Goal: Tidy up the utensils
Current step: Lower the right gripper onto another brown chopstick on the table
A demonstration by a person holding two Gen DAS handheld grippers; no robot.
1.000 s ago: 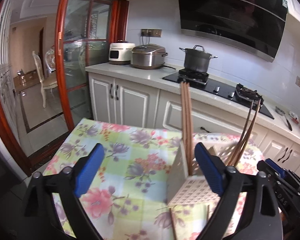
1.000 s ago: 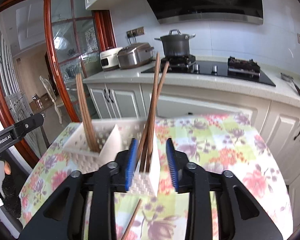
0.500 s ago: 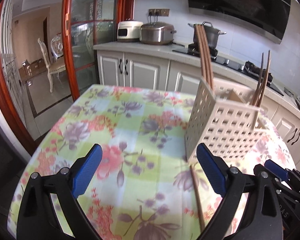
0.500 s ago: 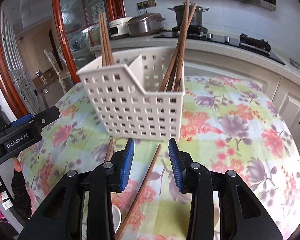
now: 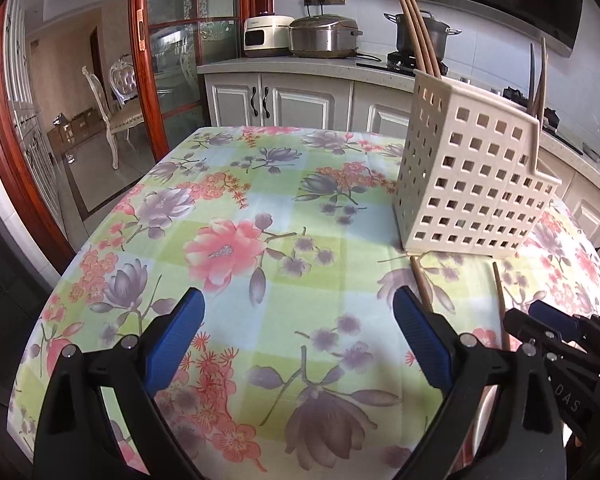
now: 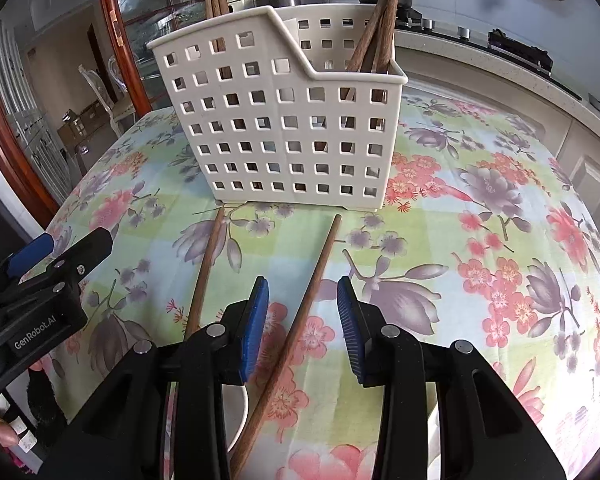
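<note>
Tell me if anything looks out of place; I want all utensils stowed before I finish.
Yes. Two wooden chopsticks lie loose on the floral tablecloth in front of the white perforated caddy: one at its left corner, the other between the right gripper pads, untouched. The rest stand upright inside.

Ahead of the right gripper [image 6: 302, 322] we see a matt cream plastic basket [image 6: 284, 120], its walls pierced with square holes, holding brown wooden chopsticks [image 6: 374, 24] with a dull, visible grain. Between and just left of that gripper's ribbed blue pads [image 6: 254, 330] lie two more wooden sticks [image 6: 300, 320] on a floral tablecloth [image 6: 480, 260] that looks smooth with a faint sheen. Far beyond the left gripper [image 5: 296, 346], whose frame is matt black plastic, we see a brushed-metal rice cooker [image 5: 324, 36], a dark metal pot [image 5: 420, 34] and a glossy reddish wooden door frame [image 5: 140, 52].
</note>
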